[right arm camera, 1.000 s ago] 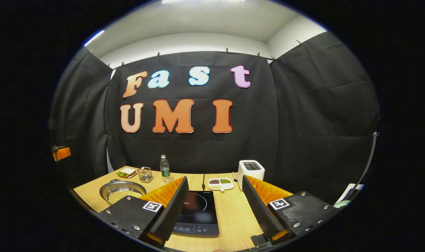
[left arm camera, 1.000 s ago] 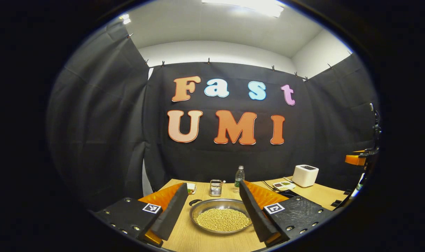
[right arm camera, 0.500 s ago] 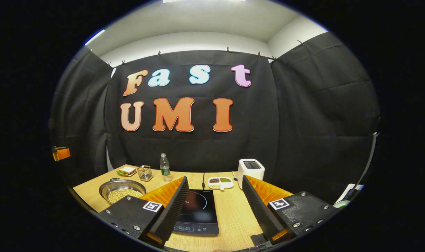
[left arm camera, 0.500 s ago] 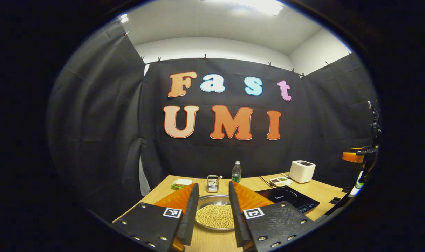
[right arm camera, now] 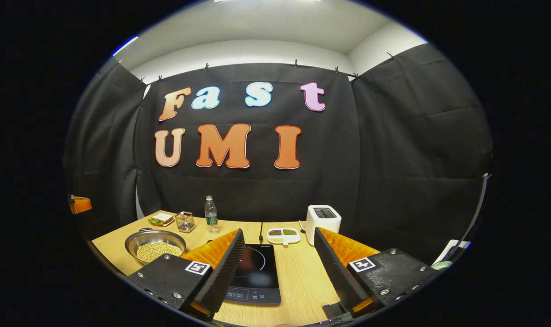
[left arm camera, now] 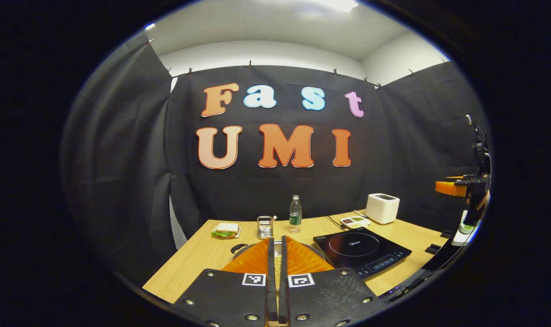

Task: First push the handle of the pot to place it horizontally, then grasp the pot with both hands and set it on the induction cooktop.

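Black cloth hangs all around a wooden counter [right arm camera: 302, 277].

On the counter sits a round metal pot [right arm camera: 155, 243] full of small yellow beans [right arm camera: 158, 251]. It is near the left edge in the right gripper view. A small dark handle [left arm camera: 237, 248] sticks out of the pot on its far left side in the left gripper view. The pot is on the bare wood, just beside the black induction cooktop [left arm camera: 362, 249] and not on it.

Along the far edge of the counter there is a sandwich [left arm camera: 224, 230] on a little plate, a small wire basket [left arm camera: 265, 226], a water bottle [left arm camera: 295, 213], a white dish [right arm camera: 283, 235] with three kinds of beans, and a white toaster [right arm camera: 323, 218].

The left claw [left arm camera: 277, 254] is closed, with its two fingers almost touching and nothing held between them. It is up above the pot and hides most of it.

The right claw [right arm camera: 279, 263] is wide open and holds nothing. It hangs over the near side of the cooktop, and the cooktop shows between its fingers. It also shows far off at the right side of the left gripper view.
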Motion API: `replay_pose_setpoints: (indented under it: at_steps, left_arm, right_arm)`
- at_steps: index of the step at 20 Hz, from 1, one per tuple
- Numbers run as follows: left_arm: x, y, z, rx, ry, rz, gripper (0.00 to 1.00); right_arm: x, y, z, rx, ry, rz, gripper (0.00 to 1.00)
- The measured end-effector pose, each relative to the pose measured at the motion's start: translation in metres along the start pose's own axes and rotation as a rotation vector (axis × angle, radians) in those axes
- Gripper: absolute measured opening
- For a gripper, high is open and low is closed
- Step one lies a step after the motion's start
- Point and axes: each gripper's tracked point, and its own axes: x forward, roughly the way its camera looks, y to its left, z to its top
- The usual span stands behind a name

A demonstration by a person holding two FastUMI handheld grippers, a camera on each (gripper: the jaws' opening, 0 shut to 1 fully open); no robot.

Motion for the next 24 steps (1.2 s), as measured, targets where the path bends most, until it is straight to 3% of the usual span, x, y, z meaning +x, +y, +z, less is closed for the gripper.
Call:
replay_pose_setpoints:
  at_steps: [10,11,13,17,18,19,21,22,24]
  left_arm:
    - [0.02,-0.069,-0.105,-0.025,0.255,-0.188,0.03]
    - [0.021,-0.076,-0.117,-0.036,0.284,-0.204,0.03]
    - [0.023,-0.085,-0.141,-0.062,0.348,-0.23,0.03]
    - [0.029,-0.093,-0.183,-0.073,0.45,-0.231,0.03]
    - [0.03,-0.092,-0.192,-0.079,0.472,-0.226,0.03]
    - [0.034,-0.092,-0.2,-0.087,0.497,-0.221,0.04]
    - [0.04,-0.091,-0.211,-0.1,0.527,-0.209,0.03]
    - [0.043,-0.089,-0.213,-0.102,0.537,-0.205,0.03]
    - [0.049,-0.091,-0.219,-0.099,0.546,-0.199,0.04]
  right_arm:
    - [0.002,-0.002,-0.008,0.0,0.012,-0.004,0.95]
    - [0.002,-0.004,-0.01,0.0,0.014,-0.005,1.0]
    - [0.001,-0.006,-0.012,0.002,0.017,-0.008,0.95]
    - [0.003,-0.012,-0.019,0.0,0.03,-0.014,0.95]
    - [0.003,-0.013,-0.022,-0.001,0.033,-0.016,1.0]
    - [0.004,-0.015,-0.024,-0.002,0.037,-0.017,0.95]
    - [0.006,-0.019,-0.029,0.001,0.046,-0.02,0.95]
    - [0.007,-0.021,-0.032,0.003,0.05,-0.023,1.0]
    - [0.01,-0.027,-0.037,0.009,0.061,-0.032,0.95]
